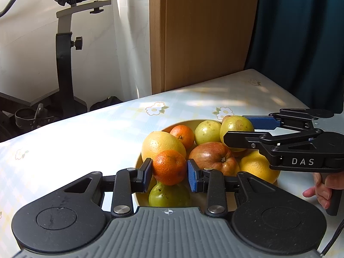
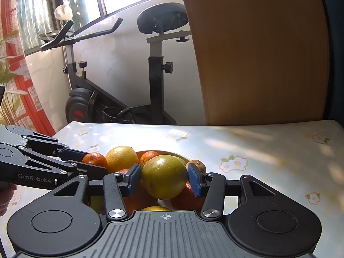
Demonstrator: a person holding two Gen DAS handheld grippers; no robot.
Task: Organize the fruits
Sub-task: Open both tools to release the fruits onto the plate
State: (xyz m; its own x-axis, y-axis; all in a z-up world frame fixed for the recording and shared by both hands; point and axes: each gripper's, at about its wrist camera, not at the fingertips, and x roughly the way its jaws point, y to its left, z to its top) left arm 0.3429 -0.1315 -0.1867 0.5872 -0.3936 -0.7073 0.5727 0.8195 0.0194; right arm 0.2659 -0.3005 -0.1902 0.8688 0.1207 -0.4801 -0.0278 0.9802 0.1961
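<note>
Left gripper [image 1: 169, 173]: pads pressed on either flank of a small orange [image 1: 169, 166], clamped on it across its widest part. The orange sits at the near edge of the heap, on top of a green fruit [image 1: 168, 194]. Taking it at the girth probably keeps a round, smooth-skinned fruit from squirting out.

Right gripper [image 2: 164, 179]: clamped on a yellow-green round fruit [image 2: 164, 177], pads on its two sides. In the left wrist view the same gripper [image 1: 238, 132] comes in from the right, level with the top of the pile, one finger over the fruit [image 1: 236, 126] and one under. The person's hand [image 1: 323, 188] is on the handle below.

Outward: both held fruits are at the top of a full bowl [image 1: 137, 163], touching neighbours. Whether either is lifted clear I cannot tell. Around them are a large yellow citrus [image 1: 161, 143], a reddish apple [image 1: 211, 158], another orange [image 1: 182, 135] and a pale green fruit [image 1: 207, 132].

The bowl stands on a worktop [image 1: 86, 142] under a flowered cloth, bare around the bowl. Taking top fruits first looks sensible, since lower ones prop the heap up.

Risk, as a judgement: lifting both at once may set the neighbours rolling.
</note>
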